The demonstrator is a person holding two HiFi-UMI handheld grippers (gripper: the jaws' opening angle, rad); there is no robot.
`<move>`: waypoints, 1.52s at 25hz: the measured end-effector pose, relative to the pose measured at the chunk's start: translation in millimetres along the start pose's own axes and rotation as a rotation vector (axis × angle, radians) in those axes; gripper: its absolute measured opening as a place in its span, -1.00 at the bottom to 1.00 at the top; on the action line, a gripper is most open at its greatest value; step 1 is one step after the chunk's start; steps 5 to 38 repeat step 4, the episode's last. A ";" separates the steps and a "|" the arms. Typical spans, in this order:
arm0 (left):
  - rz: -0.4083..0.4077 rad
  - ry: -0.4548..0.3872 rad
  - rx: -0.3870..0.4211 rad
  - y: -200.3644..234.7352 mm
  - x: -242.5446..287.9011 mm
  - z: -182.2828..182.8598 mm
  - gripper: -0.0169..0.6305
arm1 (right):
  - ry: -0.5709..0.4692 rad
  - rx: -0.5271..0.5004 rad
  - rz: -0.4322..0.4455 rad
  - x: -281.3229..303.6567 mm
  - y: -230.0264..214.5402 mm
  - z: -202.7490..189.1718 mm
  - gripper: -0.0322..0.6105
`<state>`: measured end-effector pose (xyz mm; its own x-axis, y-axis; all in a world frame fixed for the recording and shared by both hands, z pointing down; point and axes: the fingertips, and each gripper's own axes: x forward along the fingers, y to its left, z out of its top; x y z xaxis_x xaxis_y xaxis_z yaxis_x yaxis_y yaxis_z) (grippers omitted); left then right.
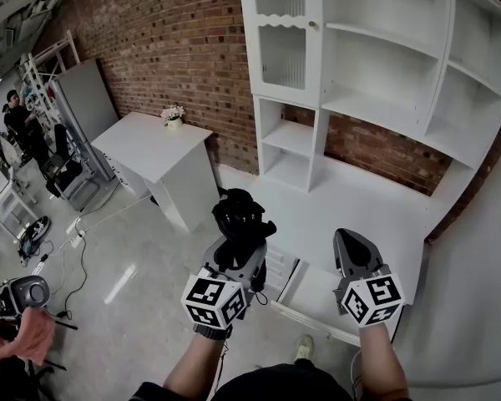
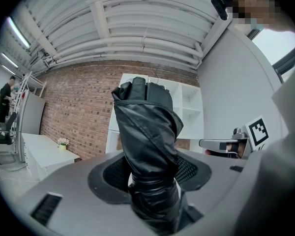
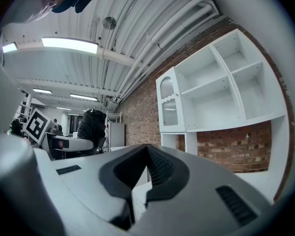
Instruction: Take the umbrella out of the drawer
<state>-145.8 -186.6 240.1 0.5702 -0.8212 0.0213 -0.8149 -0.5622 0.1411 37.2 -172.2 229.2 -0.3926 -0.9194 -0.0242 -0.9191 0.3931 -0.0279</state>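
Closest to the head camera, the left gripper (image 1: 238, 242) is clamped on the black folded umbrella (image 1: 240, 217), jaws standing wide around its wrapped body. The umbrella's long axis runs roughly upright, across the jaws. It hangs over the floor, already clear of the open drawer (image 1: 305, 314), which juts from the desk's (image 1: 359, 207) front edge to its right. The right gripper (image 1: 348, 239), jaws together and empty, is nearer the drawer, so it is probably the better one for any push on it.
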 end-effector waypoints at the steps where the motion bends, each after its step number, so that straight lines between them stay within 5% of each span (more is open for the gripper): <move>1: -0.001 -0.001 0.000 -0.1 0.6 1.6 -0.22 | 0.000 -0.002 0.000 0.6 -0.1 1.4 -0.89; 38: -0.004 -0.006 0.001 -0.2 3.6 6.2 -0.22 | -0.003 -0.006 0.001 3.0 -1.4 5.5 -0.89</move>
